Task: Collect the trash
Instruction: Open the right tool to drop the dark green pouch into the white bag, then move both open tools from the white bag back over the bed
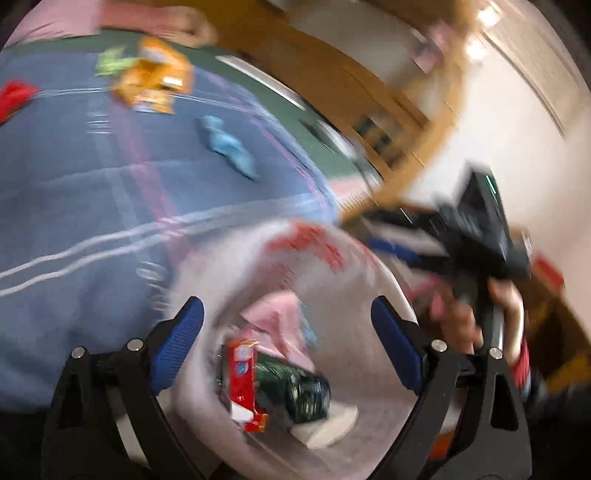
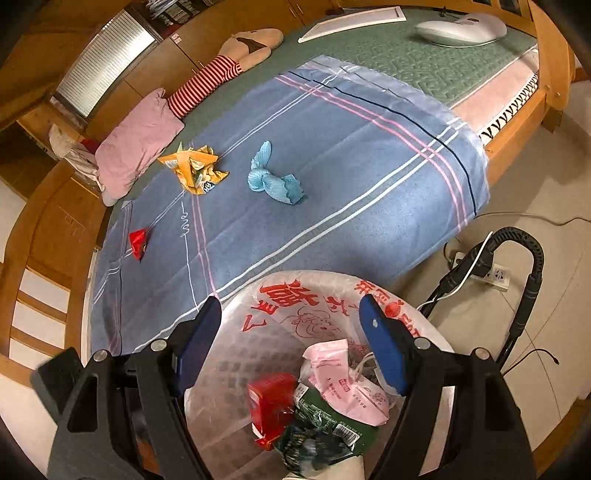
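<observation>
Both grippers hang open and empty over a trash bin lined with a white bag with red print. In the bin lie a red carton, a dark green wrapper and a pink packet. My right gripper is above the bin's rim. My left gripper is also above the bin; its view is blurred by motion. On the blue blanket lie an orange snack bag, a crumpled blue cloth and a small red wrapper. The right gripper's body and hand show in the left wrist view.
A pink pillow and a striped plush toy lie at the bed's far side. A white object sits on the green mattress. The wooden bed frame surrounds the bed. A power strip and black cable are on the floor.
</observation>
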### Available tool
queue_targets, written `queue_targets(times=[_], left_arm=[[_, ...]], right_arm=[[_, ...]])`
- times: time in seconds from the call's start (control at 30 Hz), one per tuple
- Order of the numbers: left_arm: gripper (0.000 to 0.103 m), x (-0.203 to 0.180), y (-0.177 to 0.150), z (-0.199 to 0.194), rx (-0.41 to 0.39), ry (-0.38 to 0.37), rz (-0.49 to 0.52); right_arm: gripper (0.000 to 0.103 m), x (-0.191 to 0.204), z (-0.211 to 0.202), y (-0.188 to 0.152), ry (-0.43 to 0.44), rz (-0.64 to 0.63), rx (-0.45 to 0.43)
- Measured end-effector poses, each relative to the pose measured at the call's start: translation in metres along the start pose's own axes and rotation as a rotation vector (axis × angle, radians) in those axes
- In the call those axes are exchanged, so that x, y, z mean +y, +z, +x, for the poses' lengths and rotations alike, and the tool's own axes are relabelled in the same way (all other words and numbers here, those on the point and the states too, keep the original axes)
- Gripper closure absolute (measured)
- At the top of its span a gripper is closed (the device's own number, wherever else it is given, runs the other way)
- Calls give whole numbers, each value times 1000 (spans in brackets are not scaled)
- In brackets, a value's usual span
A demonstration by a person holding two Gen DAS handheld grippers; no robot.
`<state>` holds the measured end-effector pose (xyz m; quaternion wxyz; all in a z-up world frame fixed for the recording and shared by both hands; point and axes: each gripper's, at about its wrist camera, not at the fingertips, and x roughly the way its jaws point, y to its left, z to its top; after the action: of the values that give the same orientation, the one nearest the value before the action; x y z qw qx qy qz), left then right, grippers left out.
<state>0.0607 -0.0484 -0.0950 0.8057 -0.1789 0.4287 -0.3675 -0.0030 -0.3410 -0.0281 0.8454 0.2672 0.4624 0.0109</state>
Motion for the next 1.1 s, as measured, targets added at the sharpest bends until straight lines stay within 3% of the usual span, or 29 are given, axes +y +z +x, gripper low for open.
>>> queue_targets(times=[0.03, 0.1, 0.2, 0.33, 0.47, 0.6, 0.67, 0.7, 0.8, 0.87, 0.97, 1.1], left_arm=[[11, 6, 2, -6, -31, 40, -20], [11, 12, 5, -17, -105, 199, -34], [11, 13, 7, -30, -199, 555, 5], [8, 14, 25, -55, -278, 706, 21], [5, 33, 59, -89, -329, 932, 71], [3, 78, 86, -121, -365, 1100, -19], [3, 107, 85, -138, -356, 1110, -160], [3, 126, 82, -145, -336, 1075, -274], [3, 144, 79, -145, -299, 973, -406], [3, 140, 79, -139, -281, 959, -371], [3, 125, 80, -126, -261, 1050, -245], [3, 124, 78, -121, -229, 1073, -227]], right_arm=[[27, 2, 0, 0, -3, -8, -4], [27, 5, 1, -1, -25, -31, -13], [27, 10, 7, -4, -54, -59, -15], [27, 20, 16, -5, -71, -93, -3], [27, 37, 27, -2, -74, -131, 11], [27, 56, 41, -2, -67, -165, 33], [27, 64, 48, -4, -63, -175, 48], [27, 67, 52, -5, -62, -178, 57], [27, 76, 59, -9, -55, -185, 75], [27, 82, 61, -12, -54, -197, 81], [27, 89, 63, -15, -52, -215, 83], [27, 95, 62, -15, -59, -233, 73]])
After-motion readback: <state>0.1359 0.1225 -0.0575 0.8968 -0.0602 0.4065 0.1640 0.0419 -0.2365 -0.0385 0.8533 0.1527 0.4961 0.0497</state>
